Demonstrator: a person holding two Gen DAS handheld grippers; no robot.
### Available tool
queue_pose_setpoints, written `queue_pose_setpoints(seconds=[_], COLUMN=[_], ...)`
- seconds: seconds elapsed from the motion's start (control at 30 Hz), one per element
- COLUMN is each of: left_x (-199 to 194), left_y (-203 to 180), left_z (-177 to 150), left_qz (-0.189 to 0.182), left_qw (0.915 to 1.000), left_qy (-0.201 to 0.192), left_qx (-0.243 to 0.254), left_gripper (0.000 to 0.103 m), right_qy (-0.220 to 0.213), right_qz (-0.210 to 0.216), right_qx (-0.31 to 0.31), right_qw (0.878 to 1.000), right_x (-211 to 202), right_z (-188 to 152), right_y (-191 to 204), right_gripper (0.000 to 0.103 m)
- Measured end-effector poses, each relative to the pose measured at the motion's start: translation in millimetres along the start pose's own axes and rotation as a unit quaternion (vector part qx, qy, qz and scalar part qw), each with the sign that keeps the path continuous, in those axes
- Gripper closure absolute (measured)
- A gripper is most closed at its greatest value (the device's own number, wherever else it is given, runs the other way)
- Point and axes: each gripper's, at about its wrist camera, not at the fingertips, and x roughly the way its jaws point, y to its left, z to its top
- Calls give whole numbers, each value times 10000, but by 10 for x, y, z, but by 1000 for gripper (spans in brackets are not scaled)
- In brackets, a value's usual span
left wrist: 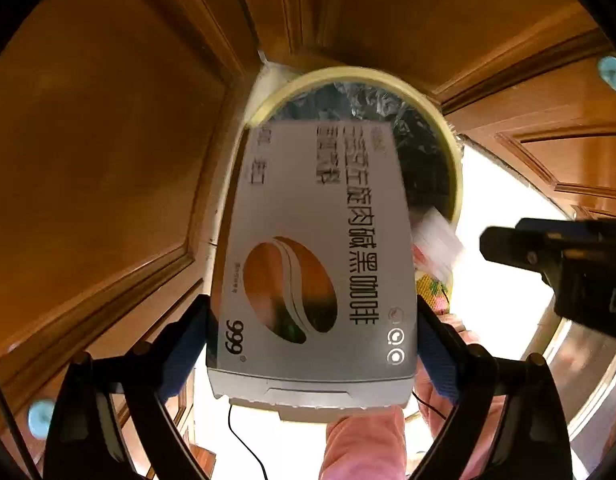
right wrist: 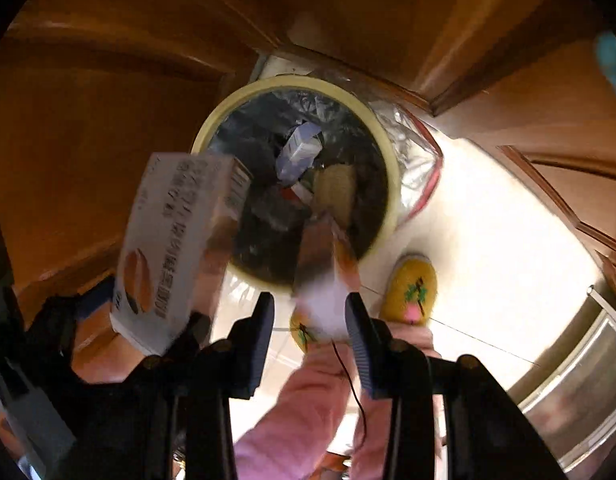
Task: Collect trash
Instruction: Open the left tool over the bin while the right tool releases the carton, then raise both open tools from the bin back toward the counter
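Left tongs [left wrist: 312,332] clenched on coffee box [left wrist: 314,256], right tongs [right wrist: 310,320] on white wrapper [right wrist: 322,280], above trash-filled lined bin [right wrist: 211,120].

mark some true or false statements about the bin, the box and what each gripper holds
1. The left gripper is clamped on a grey box. True.
2. The bin is empty. False: it holds trash, including a small pale carton.
3. The right gripper holds nothing. False: a small blurred packet sits between its jaws.
4. The bin has a shiny liner hanging over its rim. True.
5. The person wears yellow slippers. True.
6. The box already lies inside the bin. False: it is held above the rim.
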Motion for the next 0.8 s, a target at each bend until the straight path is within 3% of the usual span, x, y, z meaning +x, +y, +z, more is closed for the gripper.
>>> queue_pose_setpoints(seconds=[0.17, 0.53, 0.8], left_x=[159, 31, -595], left_y=[156, 208, 148], left_z=[6, -28, -322], left_qz=[-299, -440, -429], left_qw=[9992, 9987, 9990], left_qy=[280, 240, 9], left_qx=[-15, -94, -149], left_gripper=[7, 3, 3], right_qy=[-45, -242, -492], right_qz=[-24, -424, -362], right_qx=[5, -643, -862], right_qw=[10000, 9967, 9944], right_x=[63, -200, -803], right_z=[114, -190, -538], right_y=[27, 83, 160], right_gripper=[51, 51, 51])
